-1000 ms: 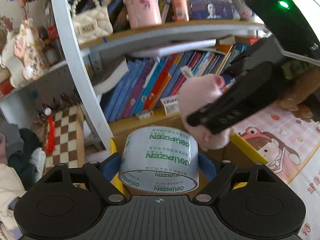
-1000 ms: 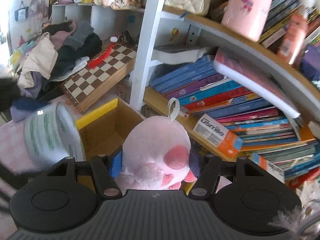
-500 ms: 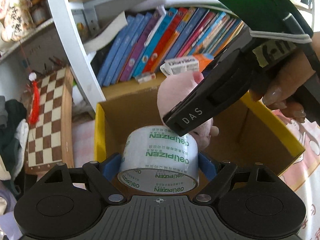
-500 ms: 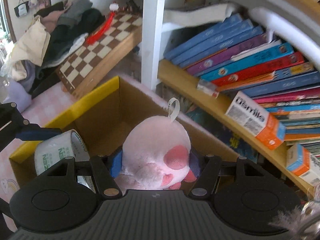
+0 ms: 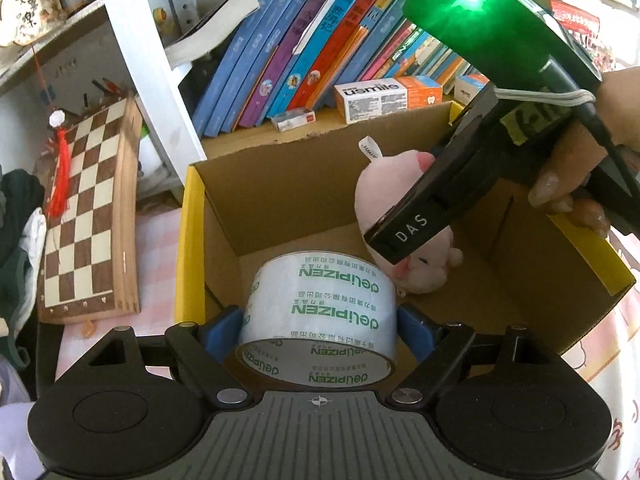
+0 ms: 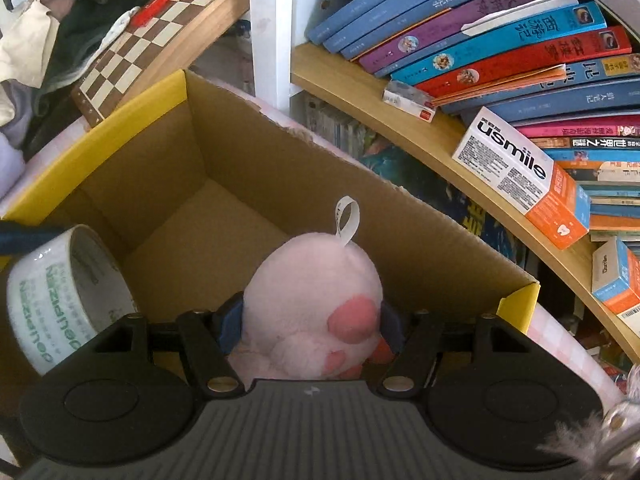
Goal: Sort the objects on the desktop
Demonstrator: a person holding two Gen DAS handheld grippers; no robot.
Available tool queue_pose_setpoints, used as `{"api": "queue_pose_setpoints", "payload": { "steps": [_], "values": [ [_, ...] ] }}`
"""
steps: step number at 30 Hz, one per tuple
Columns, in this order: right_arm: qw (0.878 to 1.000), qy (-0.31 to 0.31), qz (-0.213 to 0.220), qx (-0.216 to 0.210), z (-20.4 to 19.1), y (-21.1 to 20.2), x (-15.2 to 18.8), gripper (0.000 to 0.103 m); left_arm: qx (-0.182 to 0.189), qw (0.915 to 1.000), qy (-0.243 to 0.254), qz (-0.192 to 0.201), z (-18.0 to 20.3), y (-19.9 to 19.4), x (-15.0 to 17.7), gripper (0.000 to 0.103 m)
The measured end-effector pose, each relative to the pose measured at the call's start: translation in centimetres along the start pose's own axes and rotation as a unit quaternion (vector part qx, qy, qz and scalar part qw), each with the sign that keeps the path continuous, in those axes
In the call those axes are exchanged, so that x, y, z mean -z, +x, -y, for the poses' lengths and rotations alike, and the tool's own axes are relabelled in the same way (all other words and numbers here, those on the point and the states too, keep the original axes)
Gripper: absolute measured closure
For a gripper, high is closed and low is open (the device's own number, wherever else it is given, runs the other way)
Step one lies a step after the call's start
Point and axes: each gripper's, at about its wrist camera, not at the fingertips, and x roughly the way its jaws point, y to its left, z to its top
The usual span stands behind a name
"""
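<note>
Left wrist view: the left tool grips a tape roll between its blue pads, held over the open box. The right tool reaches into the box with a pink plush.

Right wrist view: the right tool has the plush between its pads, jaws opening, above the box floor. The tape roll sits at left; books fill the shelf behind.

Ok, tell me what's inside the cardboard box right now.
Within the cardboard box: the pink plush toy between the right gripper's opening jaws, and the tape roll clamped by the left gripper. The visible floor is bare; beneath both items is hidden.
</note>
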Motion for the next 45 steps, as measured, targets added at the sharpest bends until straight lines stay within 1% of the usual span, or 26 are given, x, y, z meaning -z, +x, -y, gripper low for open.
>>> {"api": "queue_pose_setpoints", "payload": {
  "steps": [4, 7, 9, 10, 13, 14, 15, 22, 31, 34, 36, 40, 45],
  "values": [
    [1.000, 0.006, 0.002, -0.009, 0.2, -0.1, 0.0, 0.034, -0.010, 0.9999, 0.003, 0.006, 0.2, -0.4, 0.0, 0.017],
    [1.000, 0.009, 0.010, -0.013, 0.2, -0.7, -0.1, 0.031, -0.012, 0.9998, 0.007, 0.014, 0.4, -1.1, -0.1, 0.017],
    [1.000, 0.008, 0.022, -0.009, 0.2, -1.4, -0.2, 0.024, -0.016, 0.9997, 0.008, 0.018, 0.3, -1.4, -0.2, 0.017],
    [1.000, 0.007, 0.028, -0.006, 0.1, -1.7, -0.2, 0.023, -0.019, 0.9996, 0.009, 0.021, 0.3, -1.5, -0.3, 0.017],
    [0.999, 0.006, 0.044, -0.009, 0.3, -3.0, -0.3, 0.023, -0.027, 0.9991, 0.010, 0.030, 0.4, -2.1, -0.3, 0.016],
    [0.999, 0.006, 0.050, -0.008, 0.4, -3.5, -0.2, 0.023, -0.029, 0.9989, 0.010, 0.036, 0.4, -2.4, -0.3, 0.012],
    [0.998, 0.006, 0.055, -0.006, 0.5, -3.9, -0.2, 0.023, -0.031, 0.9986, 0.011, 0.042, 0.4, -2.7, -0.4, 0.011],
    [0.996, 0.014, 0.087, -0.003, 1.2, -7.1, 0.6, 0.022, -0.040, 0.9969, 0.011, 0.067, 0.4, -4.6, -0.9, 0.010],
    [0.993, 0.016, 0.114, 0.002, 0.9, -10.0, 2.4, 0.020, -0.046, 0.9952, 0.004, 0.086, 0.9, -7.2, -0.9, 0.010],
    [0.992, 0.018, 0.121, 0.002, 0.6, -11.0, 3.2, 0.020, -0.048, 0.9946, 0.001, 0.092, 1.2, -8.3, -0.6, 0.009],
    [0.992, 0.017, 0.126, 0.002, 0.4, -11.6, 3.6, 0.019, -0.046, 0.9942, 0.000, 0.097, 1.2, -9.1, -0.5, 0.007],
    [0.990, 0.019, 0.138, 0.005, -0.2, -13.2, 4.6, 0.018, -0.045, 0.9932, 0.003, 0.107, 1.3, -10.6, 0.1, 0.006],
    [0.989, 0.029, 0.144, 0.014, -1.3, -15.0, 6.3, 0.018, -0.047, 0.9917, 0.000, 0.120, 1.1, -12.6, 1.4, 0.005]
  ]
}}
